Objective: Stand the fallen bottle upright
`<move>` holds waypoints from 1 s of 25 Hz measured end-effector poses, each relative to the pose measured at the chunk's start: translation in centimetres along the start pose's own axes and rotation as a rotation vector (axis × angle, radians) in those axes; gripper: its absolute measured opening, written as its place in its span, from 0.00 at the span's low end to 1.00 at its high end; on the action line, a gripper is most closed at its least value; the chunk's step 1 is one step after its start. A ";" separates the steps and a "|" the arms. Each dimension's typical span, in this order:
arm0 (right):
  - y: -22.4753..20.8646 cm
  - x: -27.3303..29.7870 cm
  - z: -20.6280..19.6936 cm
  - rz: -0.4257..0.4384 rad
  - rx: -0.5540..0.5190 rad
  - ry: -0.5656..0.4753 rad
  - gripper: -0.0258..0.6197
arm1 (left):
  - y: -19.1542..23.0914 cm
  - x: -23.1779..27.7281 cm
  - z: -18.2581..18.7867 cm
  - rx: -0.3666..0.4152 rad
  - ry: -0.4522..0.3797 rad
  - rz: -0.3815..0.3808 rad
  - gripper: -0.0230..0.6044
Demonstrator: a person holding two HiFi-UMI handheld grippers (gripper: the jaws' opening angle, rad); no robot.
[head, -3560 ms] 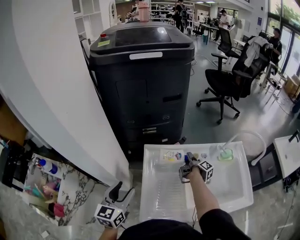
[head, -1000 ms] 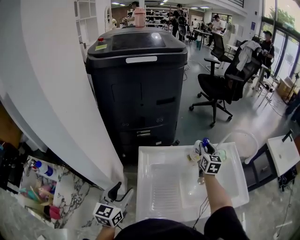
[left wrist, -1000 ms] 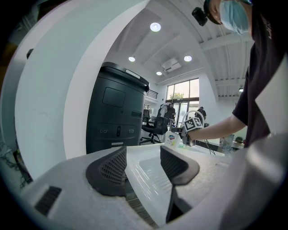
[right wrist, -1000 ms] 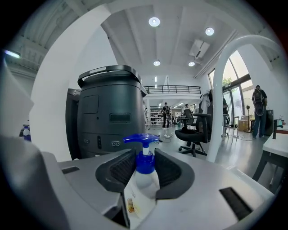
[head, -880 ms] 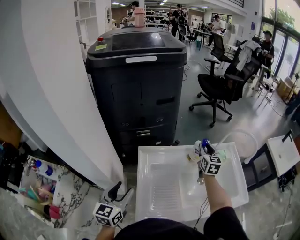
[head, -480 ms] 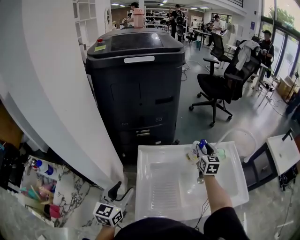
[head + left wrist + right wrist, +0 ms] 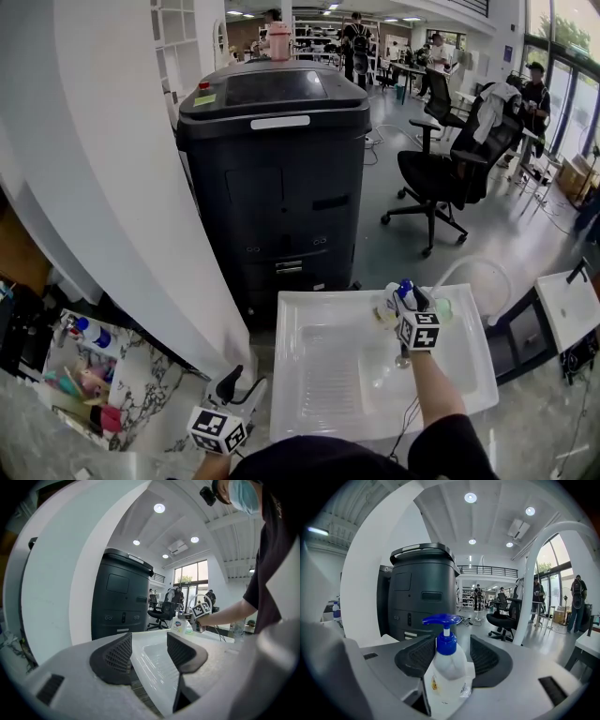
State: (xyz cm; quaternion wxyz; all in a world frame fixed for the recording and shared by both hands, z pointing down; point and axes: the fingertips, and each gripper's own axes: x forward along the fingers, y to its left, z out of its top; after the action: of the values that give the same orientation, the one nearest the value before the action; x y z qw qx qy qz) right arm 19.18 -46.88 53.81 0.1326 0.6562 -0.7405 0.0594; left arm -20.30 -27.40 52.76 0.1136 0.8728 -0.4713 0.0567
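A white pump bottle (image 7: pixel 390 305) with a blue pump head stands upright on the back rim of the white sink (image 7: pixel 328 375). My right gripper (image 7: pixel 403 298) reaches to it from the near side. In the right gripper view the bottle (image 7: pixel 445 667) stands between the two dark pads (image 7: pixel 487 660), and a gap shows on each side. These jaws have just been opening, and the gripper is open around the bottle. My left gripper (image 7: pixel 234 386) hangs low at the sink's near left corner. It is open, with nothing between its pads (image 7: pixel 115 658).
A green item (image 7: pixel 441 307) lies on the rim just right of the bottle, under a white arched faucet (image 7: pixel 478 272). A tall black machine (image 7: pixel 281 169) stands behind the sink. A curved white wall (image 7: pixel 112 187) runs along the left. An office chair (image 7: pixel 441 178) is behind on the right.
Since the earliest frame the bottle has gone from lying flat at the sink's back edge to standing upright further right, the right gripper with it. The left gripper has stayed put.
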 end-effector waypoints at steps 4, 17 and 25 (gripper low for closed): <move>0.3 -0.4 0.1 0.016 0.007 -0.004 0.38 | -0.4 -0.6 -0.2 -0.002 -0.001 0.010 0.42; 2.8 -7.1 0.7 0.108 0.124 -0.085 0.39 | -4.4 -0.9 -0.7 -0.022 -0.014 0.007 0.42; 4.7 -13.2 0.3 0.200 0.187 -0.121 0.16 | -7.9 -1.4 -1.4 -0.034 -0.019 0.032 0.38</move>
State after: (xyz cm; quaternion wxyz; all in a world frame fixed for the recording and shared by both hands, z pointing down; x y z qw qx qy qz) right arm 15.84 -33.68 50.29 0.0191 0.5909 -0.8002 0.1013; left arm -14.49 -21.72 52.66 0.1230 0.8636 -0.4871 0.0422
